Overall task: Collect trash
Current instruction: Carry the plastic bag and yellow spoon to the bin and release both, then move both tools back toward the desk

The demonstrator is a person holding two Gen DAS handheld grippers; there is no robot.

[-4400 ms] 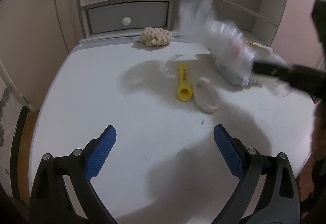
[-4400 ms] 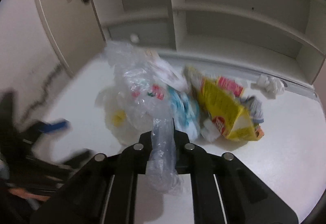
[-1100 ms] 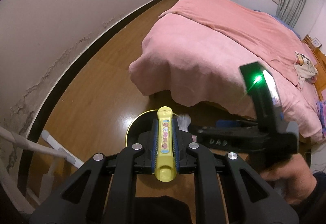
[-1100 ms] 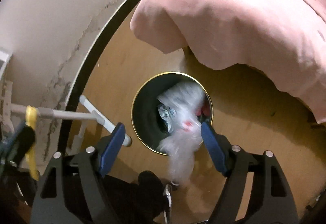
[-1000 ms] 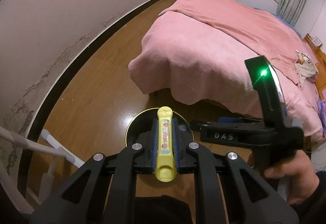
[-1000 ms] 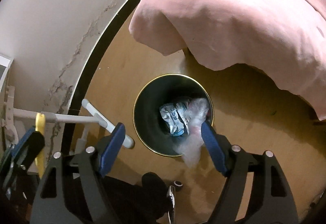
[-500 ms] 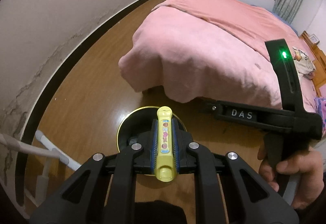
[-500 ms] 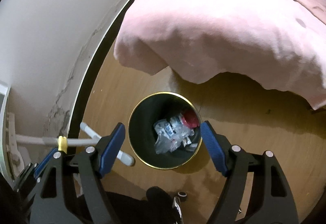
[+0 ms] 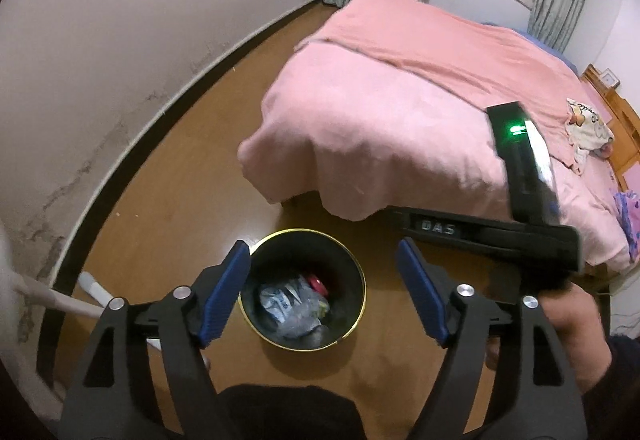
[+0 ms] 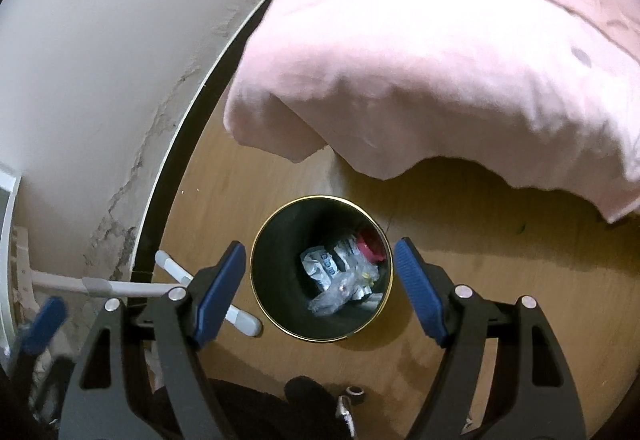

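Yellow tube gone from left gripper [image 9: 322,294], jaws just opened, empty over round black gold-rimmed bin [image 9: 352,260]; right gripper [image 10: 320,282] jaws apart, empty.

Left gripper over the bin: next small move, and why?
Probably lift the left gripper away from the bin and turn back for more trash. Its jaws have just been opening and nothing is between them now; a bit of yellow shows among the wrappers in the bin, though I can't say what it is. The right gripper is open and empty too.
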